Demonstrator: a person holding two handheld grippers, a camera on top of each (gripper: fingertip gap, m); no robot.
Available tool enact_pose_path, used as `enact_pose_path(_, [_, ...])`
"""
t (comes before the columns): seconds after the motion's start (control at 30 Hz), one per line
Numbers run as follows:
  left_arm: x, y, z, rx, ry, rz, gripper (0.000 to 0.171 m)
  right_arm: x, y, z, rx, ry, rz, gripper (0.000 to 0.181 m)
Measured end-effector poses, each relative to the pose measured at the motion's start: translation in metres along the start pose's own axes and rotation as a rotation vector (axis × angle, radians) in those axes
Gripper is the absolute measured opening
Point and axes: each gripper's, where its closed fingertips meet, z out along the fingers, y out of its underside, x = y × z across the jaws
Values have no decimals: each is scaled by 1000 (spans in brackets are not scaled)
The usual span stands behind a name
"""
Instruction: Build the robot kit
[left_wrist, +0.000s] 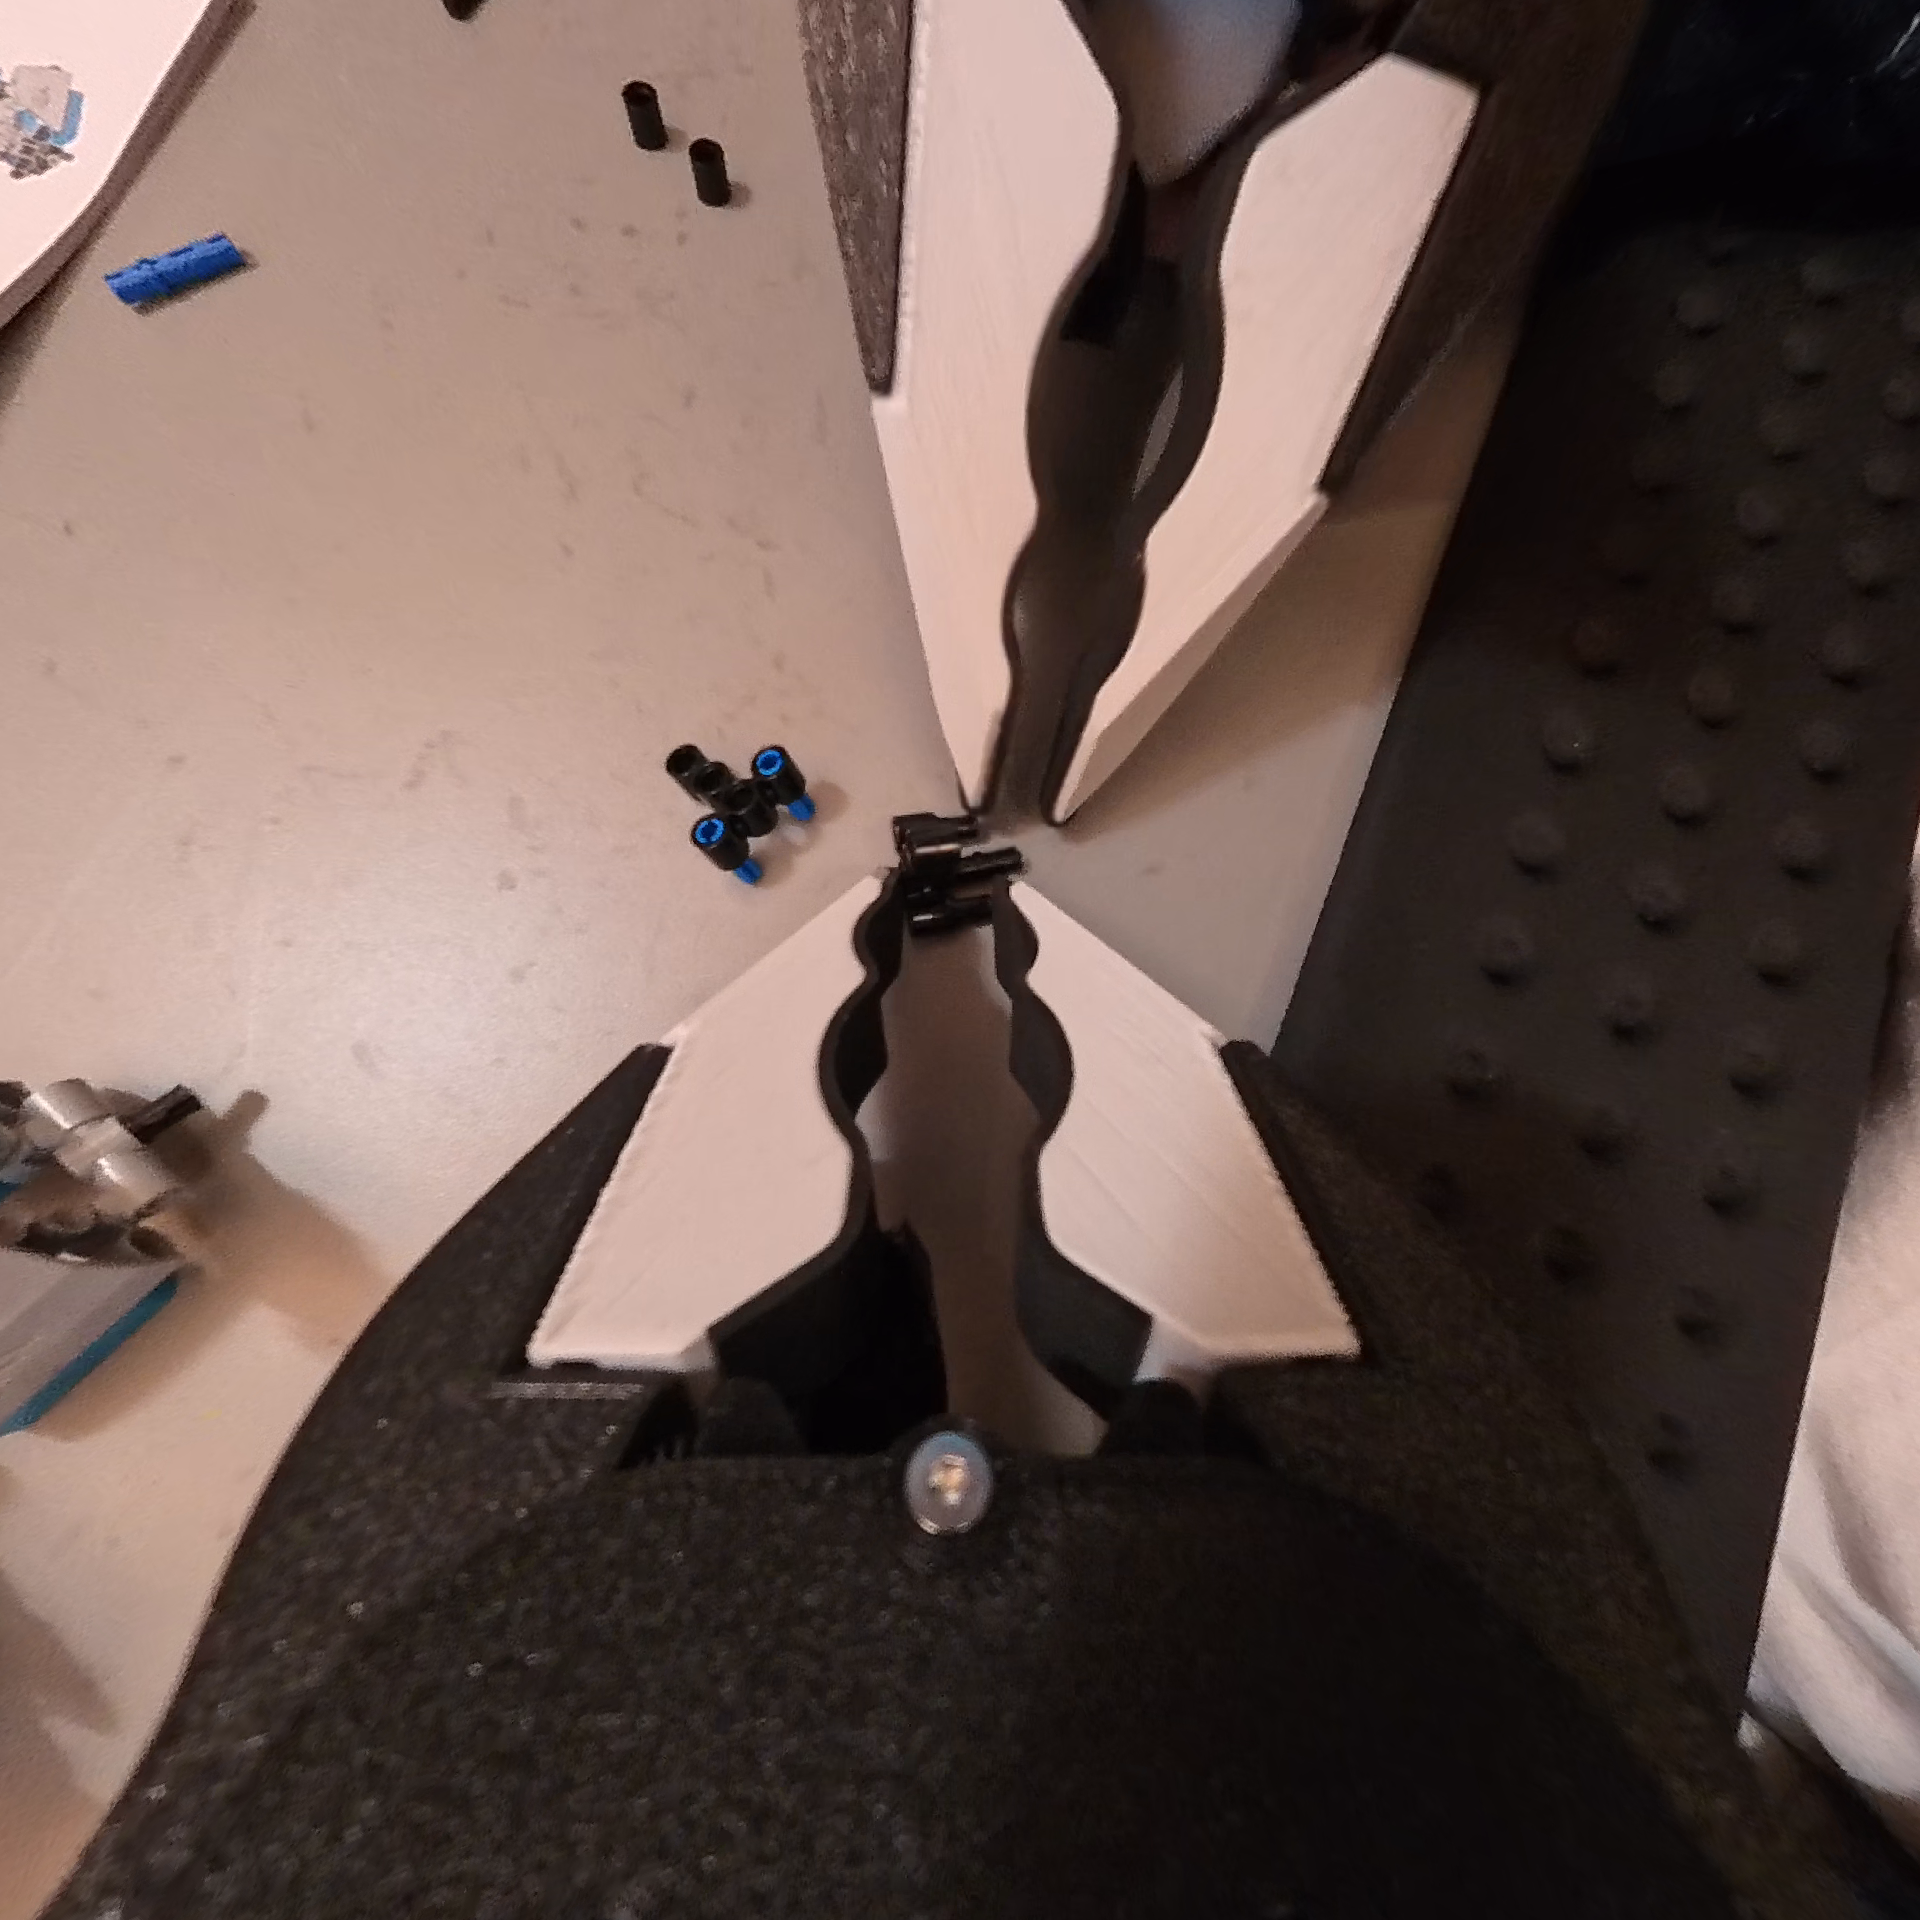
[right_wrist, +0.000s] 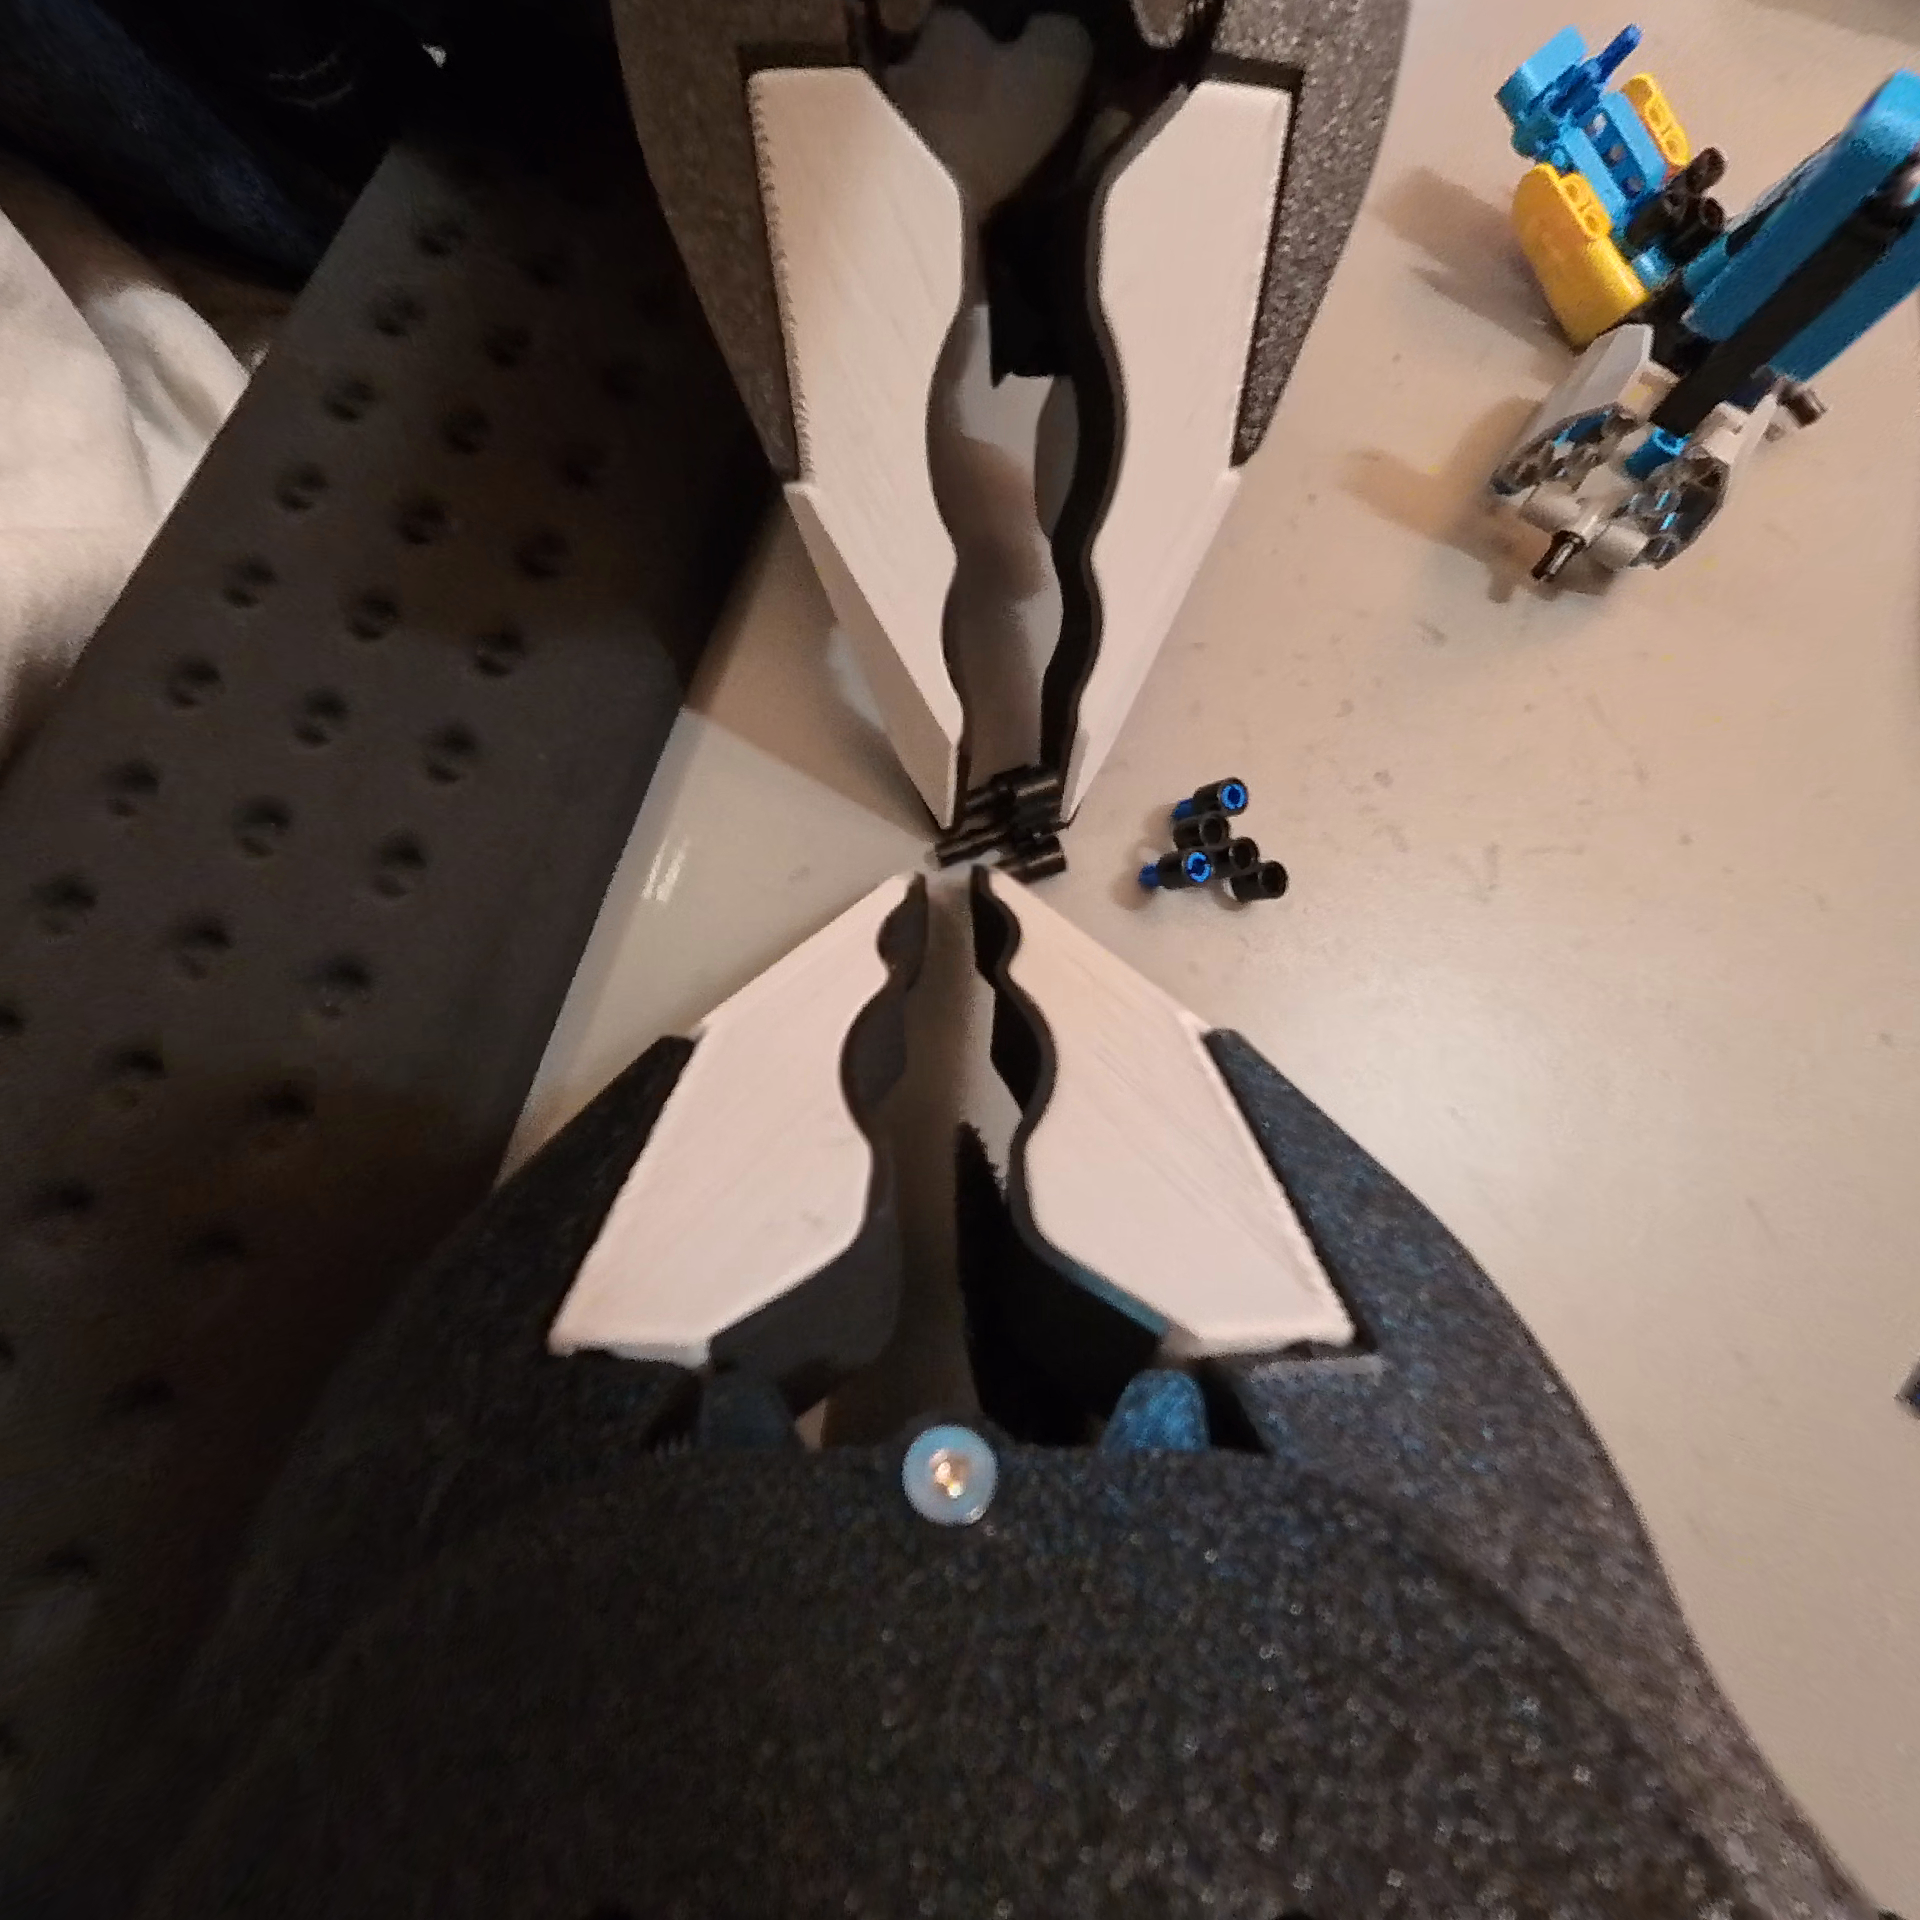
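Observation:
My left gripper (left_wrist: 940, 899) is shut on a small black connector piece (left_wrist: 951, 864) and holds it just above the beige table (left_wrist: 468, 520). My right gripper (right_wrist: 948, 891) faces it tip to tip. Its jaws stand a narrow gap apart with nothing between them, right at the piece's protruding pins (right_wrist: 1003, 836). In the left wrist view the right gripper (left_wrist: 1018, 812) comes down from the top. In the right wrist view the left gripper (right_wrist: 1006, 795) comes down from the top with the piece in its tips.
A black connector cluster with blue pins (left_wrist: 740, 805) (right_wrist: 1216, 844) lies beside the tips. Two black sleeves (left_wrist: 675, 140) and a blue beam (left_wrist: 177, 268) lie farther off. A blue, yellow and grey brick model (right_wrist: 1683, 312) stands nearby. A dark dimpled plate (left_wrist: 1662, 727) (right_wrist: 260, 727) borders the table. The tips of both grippers are at nearly the same place. Left tips and right tips are each some 12 centimetres from the dark dimpled plate (left_wrist: 1662, 727).

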Motion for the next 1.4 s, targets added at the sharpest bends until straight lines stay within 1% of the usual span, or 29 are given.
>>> enact_pose_path(0.13, [0, 0, 0, 3, 21, 1, 17, 5, -8, -5, 51, 9, -26, 21])
enact_pose_path(0.2, [0, 0, -1, 6, 36, 7, 17, 7, -11, -1, 56, 20, -64, 31])
enact_pose_path(0.23, [0, 0, -1, 7, 43, 11, 17, 8, -10, 2, 44, 18, -75, 34])
enact_pose_path(0.4, [0, 1, -1, 15, 67, 23, 17, 8, -6, 10, 11, -40, -84, 31])
enact_pose_path(0.47, [1, 1, -2, 17, 73, 20, 17, 10, -6, 11, 7, -49, -80, 27])
enact_pose_path(0.63, [1, -1, -2, 34, 97, -18, 17, 10, -6, 11, 7, -51, -71, 26])
enact_pose_path(0.73, [3, 0, -6, 36, 130, -69, 24, 9, -5, 11, 6, -63, -67, 23])
enact_pose_path(0.77, [2, 0, -6, 39, 126, -67, 24, 7, -5, 12, 6, -72, -65, 20])
enact_pose_path(0.93, [-3, 1, -7, 33, 67, -15, 24, 7, -5, 12, 5, -73, -64, 20])
enact_pose_path(1.1, [-5, 5, -15, 39, 67, 6, 24, 8, -5, 11, 2, -70, -62, 21])
enact_pose_path(1.3, [-5, 5, -8, 34, 49, 44, 24, 9, -6, 11, 2, -56, -64, 24])
enact_pose_path(1.37, [-5, 5, -7, 34, 44, 42, 17, 10, -6, 12, 3, -53, -64, 25])
enact_pose_path(1.4, [-5, 5, -7, 35, 40, 42, 17, 10, -7, 12, 4, -52, -66, 25])
